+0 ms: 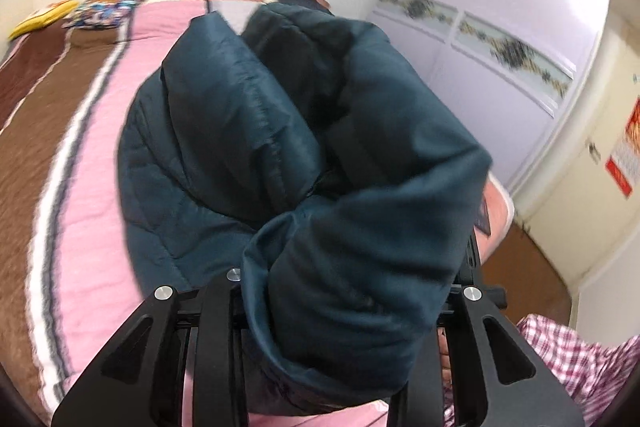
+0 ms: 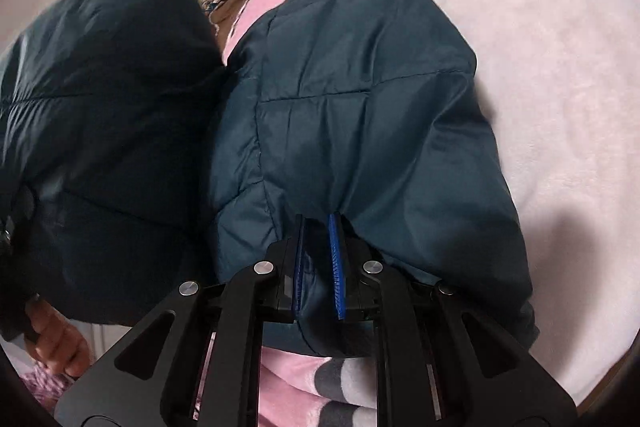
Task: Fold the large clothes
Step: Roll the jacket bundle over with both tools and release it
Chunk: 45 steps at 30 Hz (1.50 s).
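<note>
A dark teal puffer jacket (image 1: 280,147) lies on the bed, one bunched end lifted toward the camera. In the left wrist view that bulging fold fills the space between the black arms of my left gripper (image 1: 344,267) and hides its fingertips; the jaws grip the fabric. In the right wrist view my right gripper (image 2: 320,227) is shut on a fold of the jacket (image 2: 360,107), pinched between its blue pads (image 2: 334,259). Another raised part of the jacket (image 2: 100,87) hangs at the left, above a person's hand (image 2: 52,343).
A pink, brown and white striped blanket (image 1: 92,167) covers the bed, with a patterned pillow (image 1: 104,7) at its far end. A pale fleece blanket (image 2: 540,47) lies to the right of the jacket. A lilac wardrobe (image 1: 480,7) and brown floor (image 1: 528,267) are at the right. A plaid sleeve (image 1: 580,355) shows bottom right.
</note>
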Motion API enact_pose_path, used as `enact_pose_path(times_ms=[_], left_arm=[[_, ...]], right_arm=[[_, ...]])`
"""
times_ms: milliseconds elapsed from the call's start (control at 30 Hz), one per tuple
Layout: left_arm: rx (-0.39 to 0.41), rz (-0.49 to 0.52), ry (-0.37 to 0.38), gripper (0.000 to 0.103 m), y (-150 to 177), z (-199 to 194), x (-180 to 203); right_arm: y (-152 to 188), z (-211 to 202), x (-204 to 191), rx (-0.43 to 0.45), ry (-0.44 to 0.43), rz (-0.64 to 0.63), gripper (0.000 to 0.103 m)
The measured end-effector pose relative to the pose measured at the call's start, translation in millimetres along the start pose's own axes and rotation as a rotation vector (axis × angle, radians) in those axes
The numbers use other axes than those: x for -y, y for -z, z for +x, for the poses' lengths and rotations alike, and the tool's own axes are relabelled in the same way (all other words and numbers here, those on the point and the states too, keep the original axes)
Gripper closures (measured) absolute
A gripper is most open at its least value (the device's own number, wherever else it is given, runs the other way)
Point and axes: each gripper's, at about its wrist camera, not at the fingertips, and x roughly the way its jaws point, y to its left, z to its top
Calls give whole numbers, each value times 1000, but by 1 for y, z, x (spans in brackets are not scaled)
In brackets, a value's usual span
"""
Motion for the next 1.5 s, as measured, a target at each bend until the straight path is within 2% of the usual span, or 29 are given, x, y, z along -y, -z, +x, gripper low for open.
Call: enact_pose_path(times_ms=[267,467,600,667,700,733,900,1000,1133,1233,1333,1367,1433,1500], left_arm=[[-109,87,1,67,12,63,29],[-163,141,-1,63,23,86,33],[-182,186,10,42,32,95,44],[-187,181,45,29,31,94,45],[-190,169,74,21,32,89,52],[-193,145,112,18,27,87,50],[-224,-5,222,17,20,75,39],[-233,-102,282,17,10,66,26],[-206,-244,376,17,1,48,3],[-181,-359,505,17,-2,37,-14],[-143,-386,505,17,-9,27,-21],[-91,-361,484,17,-16,16,-25],[-22,-312,391,17,-29,4,-32],[27,-240,251,17,-37,-7,-38]], right_arm=[[-1,-2,20,-13,-85,89,93],[2,-7,39,-22,-169,182,93],[3,-23,50,-13,-203,225,93],[5,-37,58,11,-195,236,92],[4,-41,60,22,-189,241,92],[7,-52,65,42,-179,250,92],[14,-90,76,129,-120,276,91],[16,-111,69,198,-80,264,89],[11,-149,38,296,-44,160,89],[1,-161,-2,338,-15,47,89],[1,-164,-43,342,-48,-66,89],[2,-164,-50,337,-52,-96,88],[6,-158,-84,304,-64,-200,85],[10,-140,-111,242,-86,-301,79]])
